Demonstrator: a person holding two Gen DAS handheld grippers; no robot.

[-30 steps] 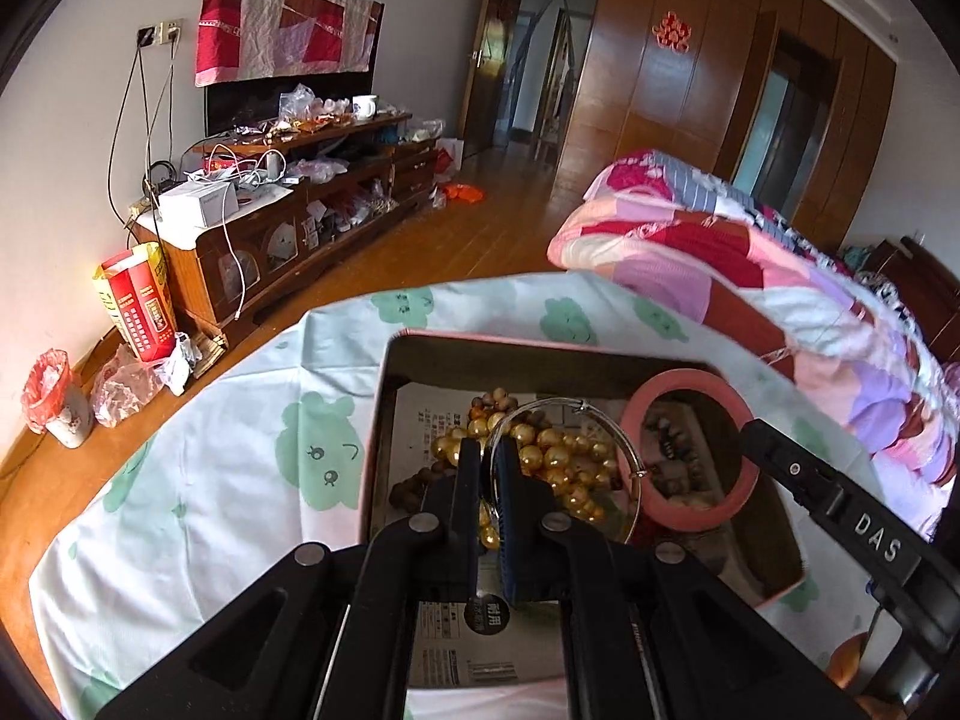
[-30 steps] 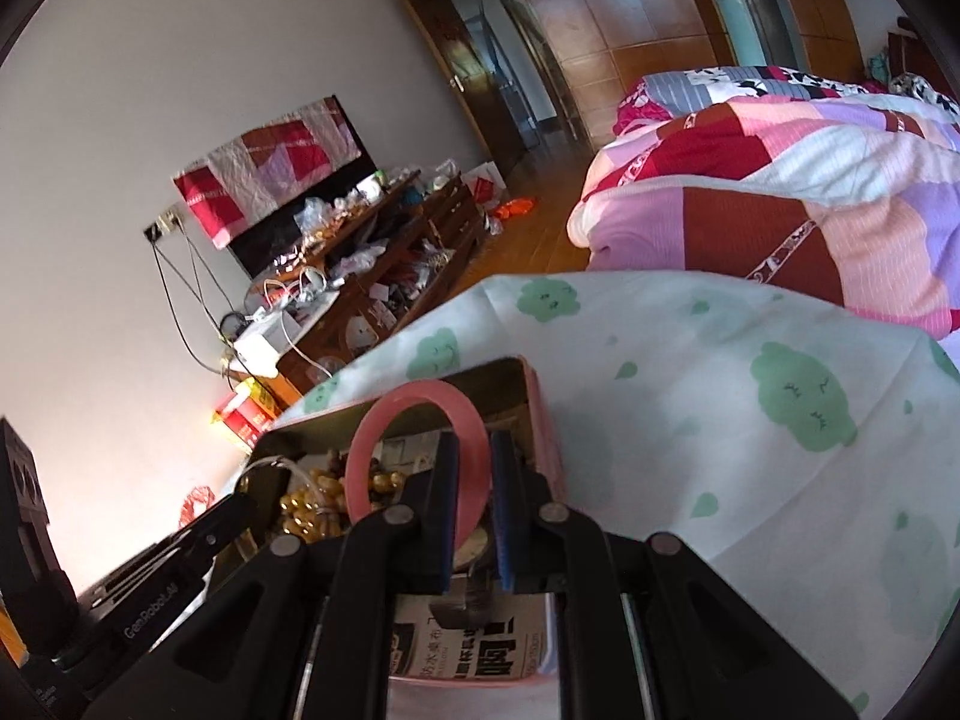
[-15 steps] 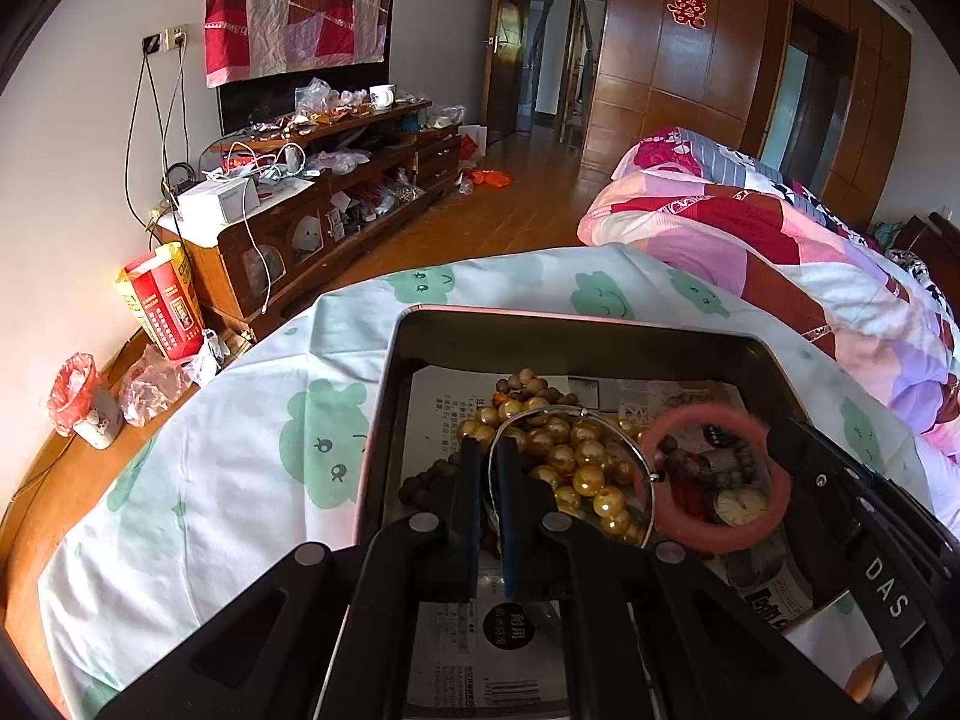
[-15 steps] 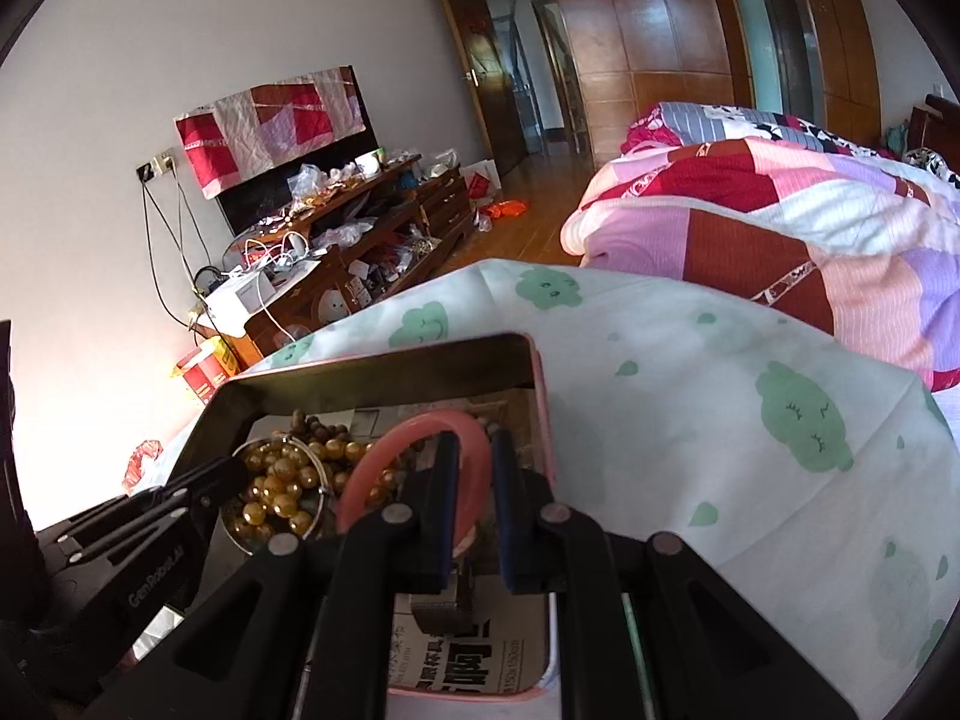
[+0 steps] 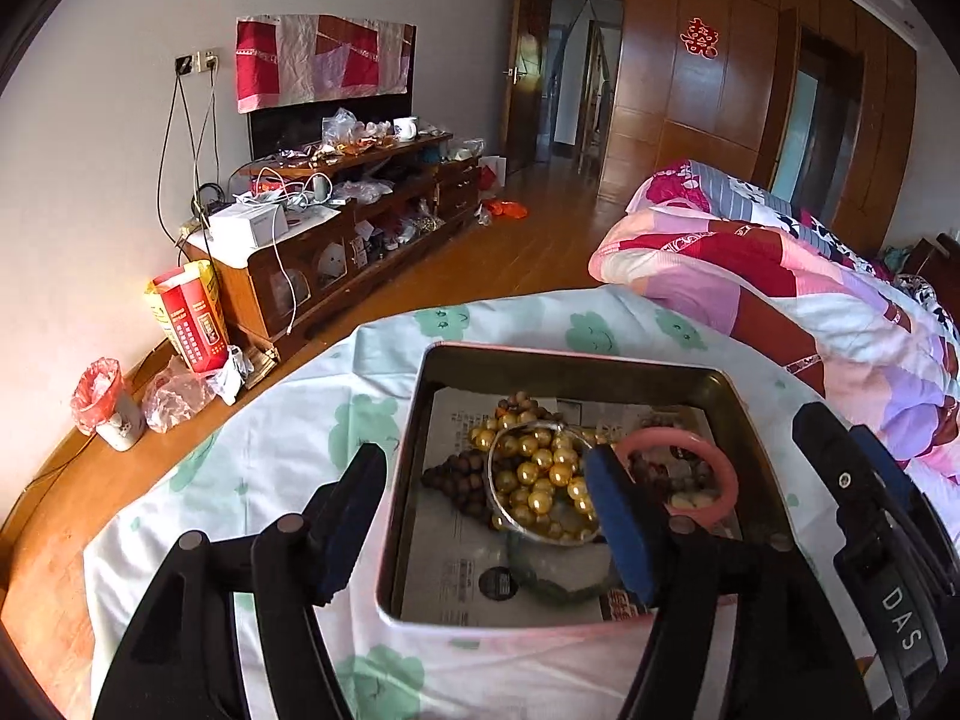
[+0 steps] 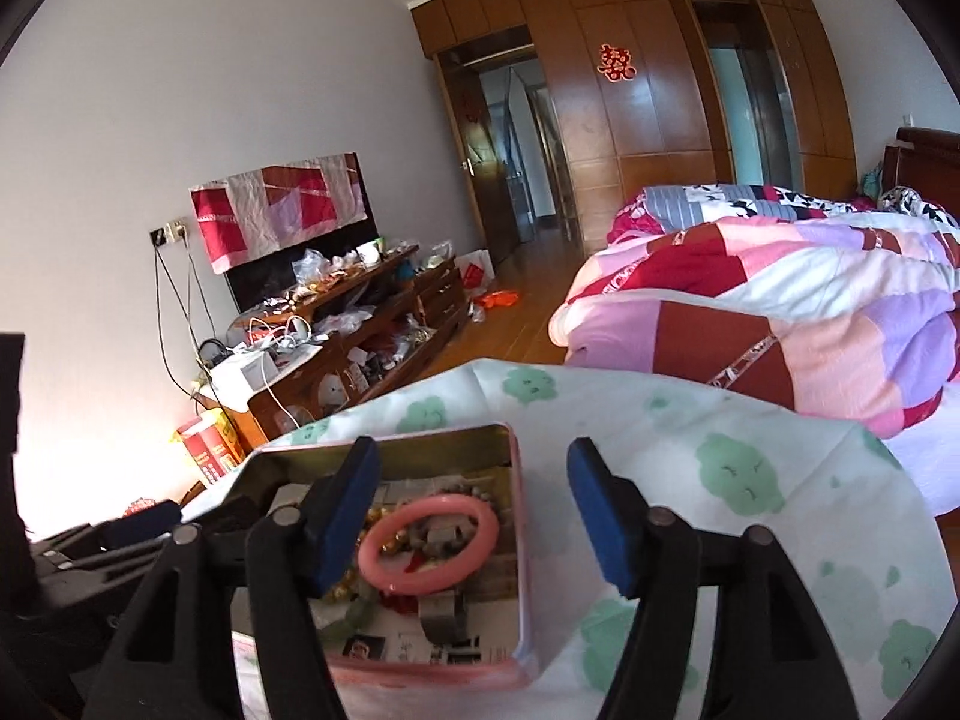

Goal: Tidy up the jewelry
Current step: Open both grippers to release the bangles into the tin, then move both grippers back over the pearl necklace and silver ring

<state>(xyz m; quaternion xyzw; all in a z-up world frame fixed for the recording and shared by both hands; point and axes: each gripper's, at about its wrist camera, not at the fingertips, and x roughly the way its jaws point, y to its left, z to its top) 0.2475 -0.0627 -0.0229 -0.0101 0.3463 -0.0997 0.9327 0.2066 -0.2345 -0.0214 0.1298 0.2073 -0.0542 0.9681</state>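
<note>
Left gripper [image 5: 486, 504]: jaws spread wide, holding nothing. Its left finger hangs over the patterned cloth [image 5: 288, 450] outside the tin's left wall; its right finger sits above the tin's contents.

Tin box [image 5: 576, 360]: open, lined with printed paper, on the cloth. Between the left gripper's fingers lie the silver bangle [image 5: 498, 498] and the gold bead strand [image 5: 534, 474] inside its loop; dark wooden beads [image 5: 456, 480] lie toward the left finger. Pink bangle [image 5: 720, 468] lies flat in the tin just beyond the right finger, over small pieces too indistinct to name.

Right gripper [image 6: 474, 510]: jaws wide apart, empty. Pink bangle lies in the tin just ahead of its left finger, inside the gap; the tin's right wall runs between the fingers; right finger is over bare cloth

Bed with patchwork quilt [image 6: 780, 312] stands beyond the cloth
</note>
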